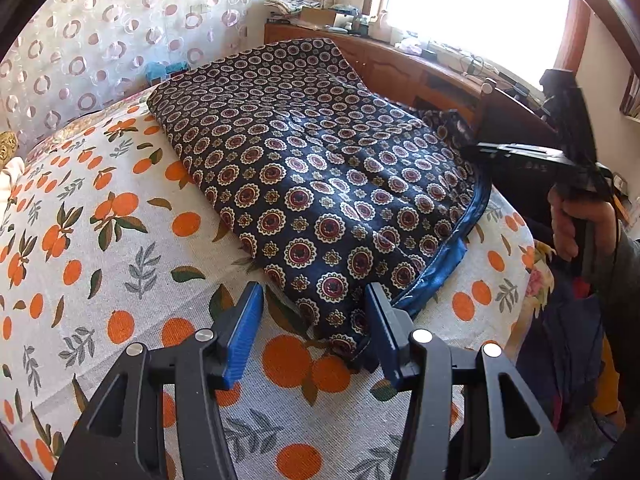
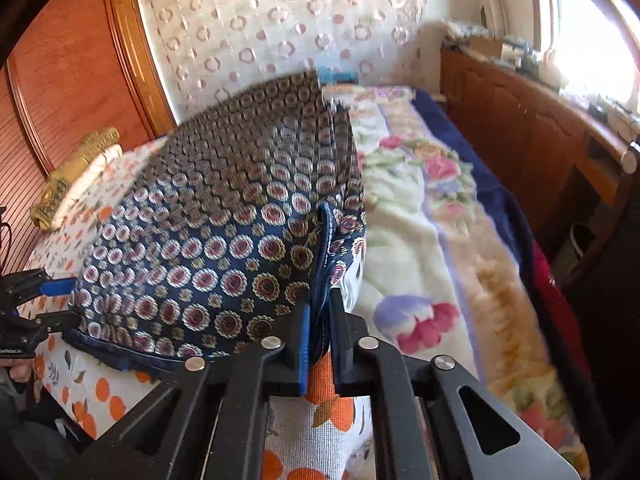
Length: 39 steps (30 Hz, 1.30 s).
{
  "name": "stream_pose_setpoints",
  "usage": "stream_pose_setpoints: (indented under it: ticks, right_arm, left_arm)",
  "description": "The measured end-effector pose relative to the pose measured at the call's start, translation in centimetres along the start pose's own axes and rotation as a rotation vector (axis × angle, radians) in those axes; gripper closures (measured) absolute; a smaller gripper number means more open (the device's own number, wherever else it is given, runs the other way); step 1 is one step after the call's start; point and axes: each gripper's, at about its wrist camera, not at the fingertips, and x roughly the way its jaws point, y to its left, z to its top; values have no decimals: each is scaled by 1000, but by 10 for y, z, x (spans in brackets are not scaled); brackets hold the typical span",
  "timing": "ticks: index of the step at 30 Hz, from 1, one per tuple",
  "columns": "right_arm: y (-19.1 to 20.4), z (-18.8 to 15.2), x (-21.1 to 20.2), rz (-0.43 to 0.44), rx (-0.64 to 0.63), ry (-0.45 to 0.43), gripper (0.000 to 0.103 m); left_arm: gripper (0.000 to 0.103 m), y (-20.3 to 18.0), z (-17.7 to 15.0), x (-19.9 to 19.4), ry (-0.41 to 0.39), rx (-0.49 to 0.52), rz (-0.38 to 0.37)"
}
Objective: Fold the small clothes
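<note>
Black hand-held gripper on the right pinches the blue hemmed edge of the dark navy medallion-print garment, which lies folded on the bed's white orange-print sheet. Left hand-held gripper, blue pads half-wide, straddles the garment's near corner without pressing it.

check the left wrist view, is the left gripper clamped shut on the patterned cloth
No, the left gripper stands open, its blue pads either side of the patterned cloth's near corner without pressing it.
</note>
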Motion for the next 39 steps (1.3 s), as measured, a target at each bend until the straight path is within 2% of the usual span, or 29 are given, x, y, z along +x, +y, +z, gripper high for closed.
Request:
stream_pose_setpoints:
  ticks: [5,7,9,13,15,17,23,30,35,39]
  right_arm:
    - [14,-1,-15,17,-48,-52,98]
    - [21,-3,-20,18,-65,-58,98]
    - [25,-5,-23,25,-71,-62,98]
    - [25,-6,-26,28,-81,-70,99]
    - [25,-6,-27,30,-80,-78,99]
    - [26,-5,-32,38,-87,-96,99]
    - [21,11,-44,47,-99,-149,99]
    - [20,67,-40,77,-74,-214,99]
    - [20,117,-5,70,-92,-217,99]
    - [17,143,40,60,-103,-202,99]
  left_arm:
    - [50,-3,-1,1,-3,26,12]
    - [55,-5,-1,1,-4,41,13]
    - [69,-5,-2,-1,-2,45,-8]
    - [80,-7,-1,-4,-4,64,-10]
    - [89,-6,1,-9,-16,62,-16]
    - [92,-4,4,-15,-34,54,-30]
    - [94,7,32,-41,-111,46,-64]
    - [94,41,97,-47,-182,5,-54]
    - [94,84,142,-26,-183,-45,-3]
    - [94,117,163,2,-159,-76,16]
